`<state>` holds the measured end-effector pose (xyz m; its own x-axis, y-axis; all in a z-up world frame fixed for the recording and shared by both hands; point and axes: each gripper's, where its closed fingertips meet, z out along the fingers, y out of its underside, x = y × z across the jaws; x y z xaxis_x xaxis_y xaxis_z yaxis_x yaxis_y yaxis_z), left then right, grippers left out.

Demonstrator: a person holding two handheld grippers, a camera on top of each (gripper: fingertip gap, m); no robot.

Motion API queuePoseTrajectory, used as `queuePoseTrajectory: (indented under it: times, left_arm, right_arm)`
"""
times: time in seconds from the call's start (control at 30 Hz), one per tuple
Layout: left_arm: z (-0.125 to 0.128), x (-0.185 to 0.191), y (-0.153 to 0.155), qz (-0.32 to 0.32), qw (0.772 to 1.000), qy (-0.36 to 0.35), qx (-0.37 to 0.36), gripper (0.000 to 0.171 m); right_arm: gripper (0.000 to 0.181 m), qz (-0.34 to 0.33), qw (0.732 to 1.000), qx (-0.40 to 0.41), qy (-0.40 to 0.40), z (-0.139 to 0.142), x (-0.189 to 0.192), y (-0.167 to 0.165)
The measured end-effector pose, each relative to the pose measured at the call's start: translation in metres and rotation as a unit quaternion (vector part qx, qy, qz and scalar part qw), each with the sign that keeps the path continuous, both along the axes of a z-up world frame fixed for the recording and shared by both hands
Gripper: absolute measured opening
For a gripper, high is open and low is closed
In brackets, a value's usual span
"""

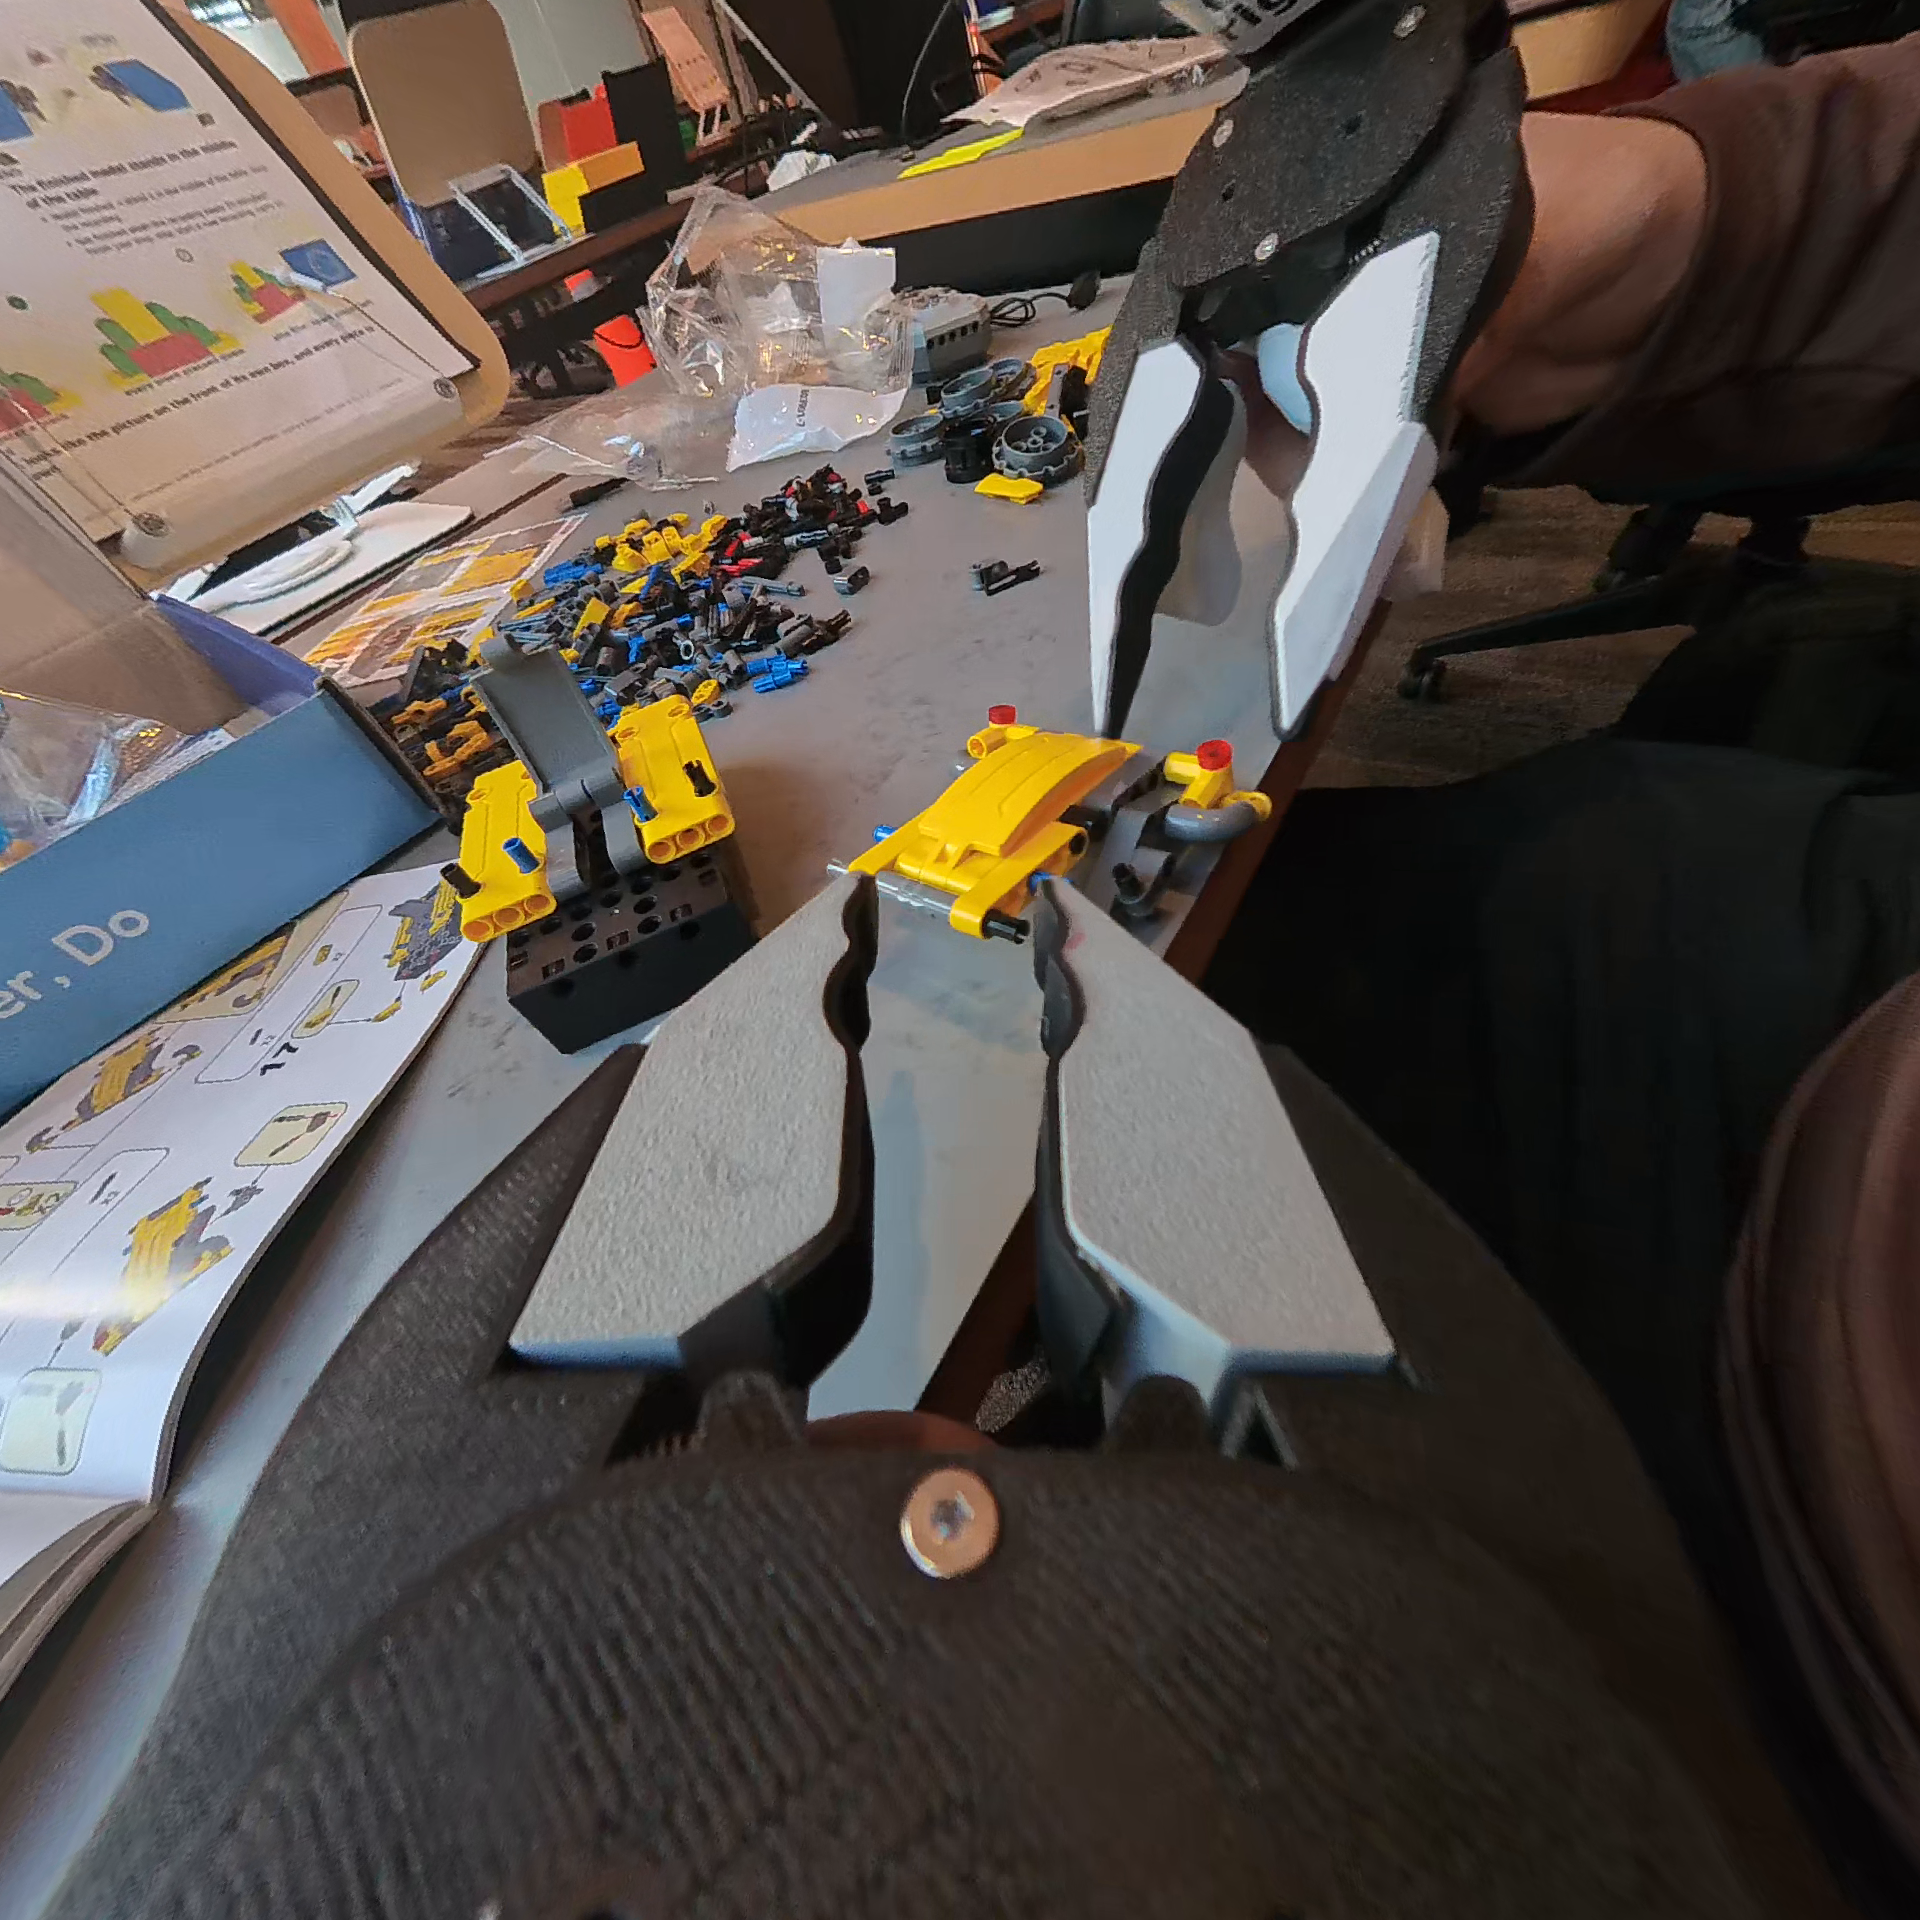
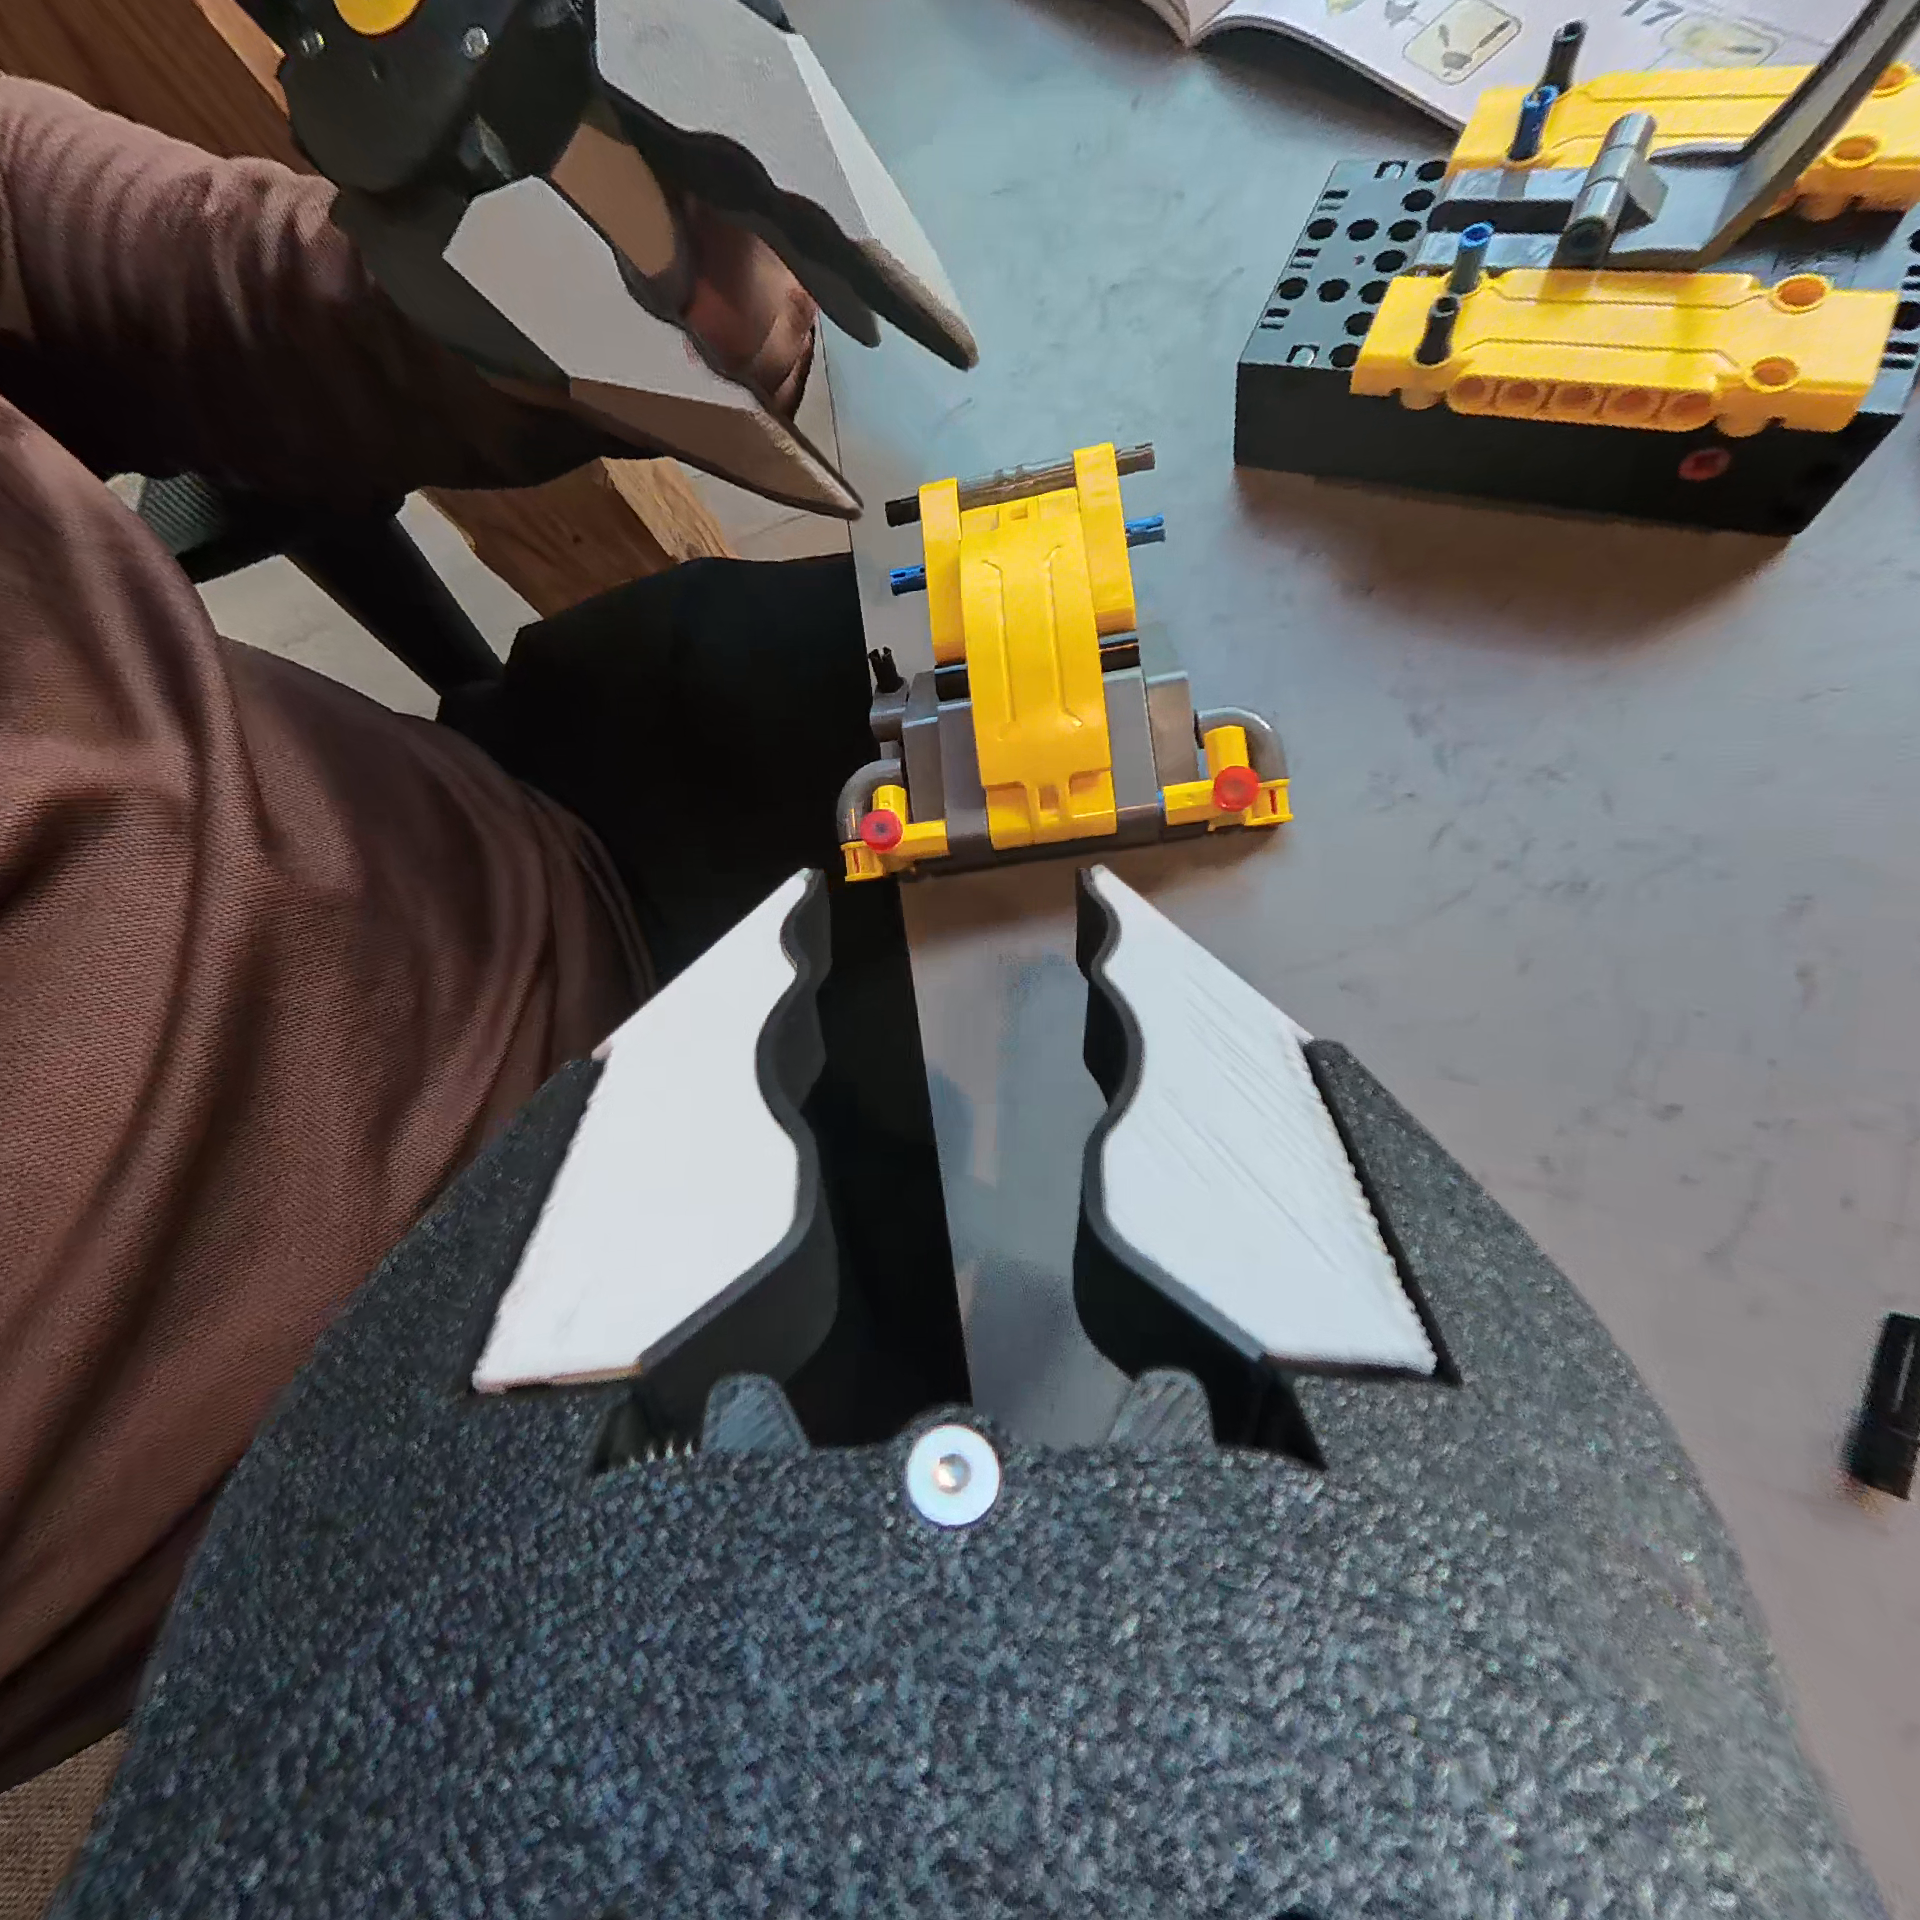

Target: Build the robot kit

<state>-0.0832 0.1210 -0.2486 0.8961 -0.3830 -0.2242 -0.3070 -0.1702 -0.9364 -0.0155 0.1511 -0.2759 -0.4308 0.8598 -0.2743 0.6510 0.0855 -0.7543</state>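
Note:
A small yellow and grey brick-built assembly (image 1: 997, 810) with two red studs lies at the grey table's (image 1: 914, 675) edge. My left gripper (image 1: 951, 894), with grey fingers, is open. Its tips sit at the assembly's near end, on either side of a grey axle, not closed on it. My right gripper (image 1: 1195, 727), with white fingers, is open and empty just beyond the assembly's far end. In the right wrist view my right gripper (image 2: 951, 878) faces the assembly (image 2: 1039, 665) at its red-stud end. The left gripper (image 2: 909, 436) reaches in from the upper left.
A black block with yellow panels and a grey ramp (image 1: 613, 883) stands to the left and also shows in the right wrist view (image 2: 1558, 343). An open instruction booklet (image 1: 156, 1195), a blue box (image 1: 187, 883), a pile of small loose pieces (image 1: 707, 592), grey wheels (image 1: 987, 426) and plastic bags (image 1: 769, 301) lie farther off. Left tips to right tips: about 9 cm.

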Motion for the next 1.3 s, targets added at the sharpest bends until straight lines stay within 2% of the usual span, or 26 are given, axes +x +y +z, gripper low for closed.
queuePoseTrajectory:
  times: [0.33, 0.5, 0.6, 0.67, 0.77, 0.87, 0.97, 1.13, 1.2, 1.27, 1.3]
  left_arm:
    - [-0.006, -0.012, 0.002, 0.023, 1.000, -0.002, -0.013, 0.026]
    - [-0.006, -0.042, 0.008, 0.106, 0.994, -0.007, -0.021, 0.022]
    - [-0.005, -0.066, 0.007, 0.163, 0.986, -0.032, -0.026, 0.018]
    - [-0.002, -0.075, 0.006, 0.178, 0.982, -0.058, -0.025, 0.018]
    - [0.002, -0.072, 0.003, 0.160, 0.984, -0.078, -0.017, 0.020]
    - [0.004, -0.060, 0.002, 0.127, 0.990, -0.065, -0.009, 0.023]
    - [0.005, -0.043, 0.001, 0.090, 0.995, -0.040, 0.000, 0.023]
    - [0.003, -0.013, 0.000, 0.036, 0.999, 0.010, 0.010, 0.025]
    - [0.000, 0.005, -0.003, -0.012, 1.000, 0.021, 0.004, 0.030]
    - [-0.009, 0.026, -0.011, -0.072, 0.997, 0.018, -0.022, 0.045]
    - [-0.015, 0.030, -0.012, -0.080, 0.996, 0.024, -0.036, 0.048]
  right_arm:
    - [0.044, 0.022, 1.000, 0.003, -0.006, -0.005, -0.004, -0.020]
    - [0.044, 0.043, 0.999, -0.012, -0.003, -0.004, -0.010, -0.041]
    - [0.044, 0.064, 0.998, -0.030, 0.001, -0.004, -0.013, -0.060]
    - [0.044, 0.075, 0.996, -0.040, 0.008, -0.002, -0.014, -0.073]
    - [0.044, 0.082, 0.996, -0.028, 0.020, 0.000, -0.014, -0.078]
    - [0.043, 0.070, 0.996, -0.034, 0.053, 0.015, -0.016, -0.072]
    - [0.043, 0.040, 0.994, -0.040, 0.090, 0.031, -0.019, -0.055]
    - [0.051, -0.019, 0.995, 0.005, 0.094, 0.031, -0.024, -0.021]
    - [0.054, -0.004, 0.994, 0.034, 0.100, 0.033, -0.026, -0.022]
    - [0.057, 0.018, 0.991, 0.082, 0.105, 0.033, -0.029, -0.025]
    - [0.059, 0.032, 0.988, 0.111, 0.105, 0.032, -0.030, -0.027]
